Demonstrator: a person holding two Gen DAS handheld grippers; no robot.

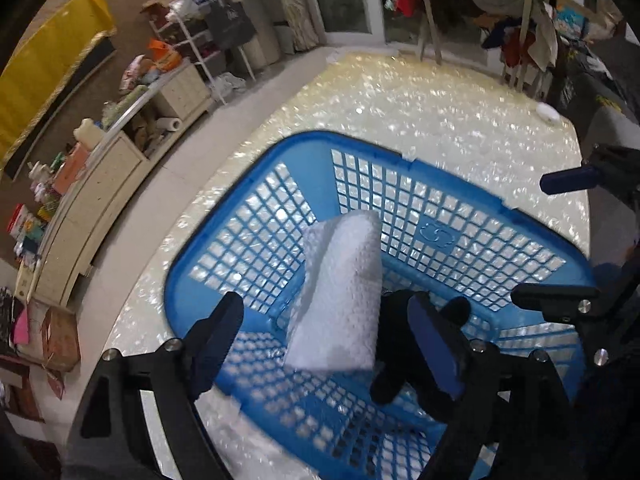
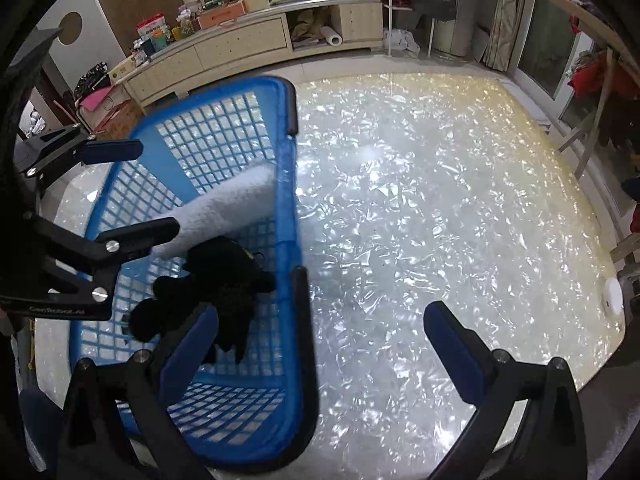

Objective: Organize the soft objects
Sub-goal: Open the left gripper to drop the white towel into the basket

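Both grippers, left and right, are being held unclenched over the blue plastic lattice basket; a white towel and black plush toy are being contained inside.

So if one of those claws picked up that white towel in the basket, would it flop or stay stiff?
Probably flop: the white towel already drapes against the blue basket wall. It looks like light, nubby cloth, so likely easy to grip, not slippery. It shouldn't roll.

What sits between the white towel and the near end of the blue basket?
A black plush toy lies there, beside the white towel inside the blue basket; the right wrist view shows it best.
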